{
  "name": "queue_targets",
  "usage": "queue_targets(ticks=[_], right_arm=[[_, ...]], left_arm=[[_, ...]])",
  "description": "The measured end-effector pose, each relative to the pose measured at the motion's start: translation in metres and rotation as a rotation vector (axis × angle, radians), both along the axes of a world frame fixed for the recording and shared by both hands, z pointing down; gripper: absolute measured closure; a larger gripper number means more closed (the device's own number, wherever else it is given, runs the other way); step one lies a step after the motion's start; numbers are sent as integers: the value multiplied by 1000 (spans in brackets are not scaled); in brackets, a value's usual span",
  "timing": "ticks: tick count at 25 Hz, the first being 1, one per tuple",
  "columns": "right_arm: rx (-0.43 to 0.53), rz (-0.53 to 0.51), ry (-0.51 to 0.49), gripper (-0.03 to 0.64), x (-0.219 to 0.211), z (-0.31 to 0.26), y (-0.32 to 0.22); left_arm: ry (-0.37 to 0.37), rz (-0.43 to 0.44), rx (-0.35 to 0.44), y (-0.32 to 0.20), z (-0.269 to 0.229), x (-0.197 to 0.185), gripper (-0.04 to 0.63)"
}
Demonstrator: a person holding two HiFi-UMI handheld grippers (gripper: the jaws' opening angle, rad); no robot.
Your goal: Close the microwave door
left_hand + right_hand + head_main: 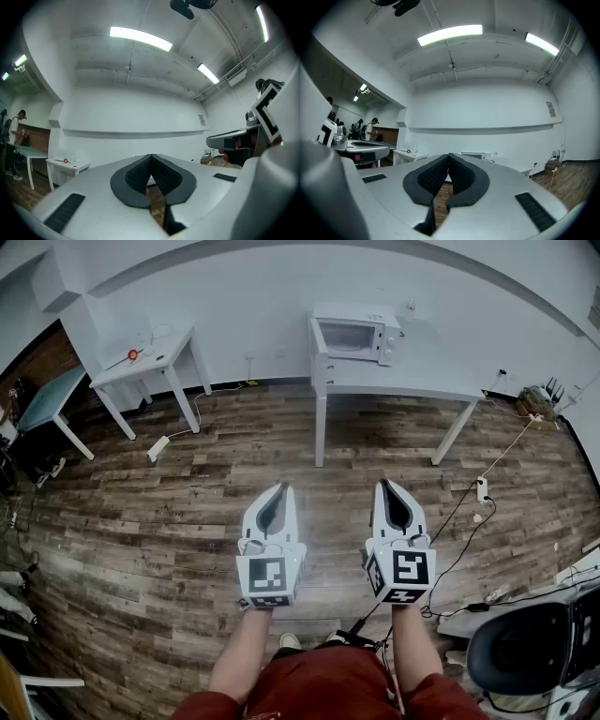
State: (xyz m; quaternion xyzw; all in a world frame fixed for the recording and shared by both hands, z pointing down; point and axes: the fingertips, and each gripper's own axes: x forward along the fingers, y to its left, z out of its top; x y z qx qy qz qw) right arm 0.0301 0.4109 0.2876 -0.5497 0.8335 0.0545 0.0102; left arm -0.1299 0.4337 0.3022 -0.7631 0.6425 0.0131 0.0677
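A white microwave (352, 335) stands on the white table (412, 381) against the far wall, its door (320, 351) swung open to the left. The right gripper view shows the microwave (474, 155) small and far off, just past the jaws. My left gripper (282, 489) and right gripper (386, 486) are held side by side over the wooden floor, well short of the table. Both are shut with nothing between the jaws; the tips meet in each gripper view (151, 156) (449, 155). The right gripper's marker cube (267, 112) shows in the left gripper view.
A smaller white table (150, 357) with a red object (132, 354) stands at the back left, a green-topped table (45, 399) beside it. Cables and power strips (482, 490) lie on the floor at right. A black chair (525, 648) is at lower right. People (370, 127) stand far left.
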Motion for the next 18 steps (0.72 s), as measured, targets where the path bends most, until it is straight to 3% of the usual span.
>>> queue_targets(ticks=[18], right_arm=[[13, -20, -20, 589, 31, -3, -5]], left_arm=[[45, 10, 17, -3, -12, 42, 568]])
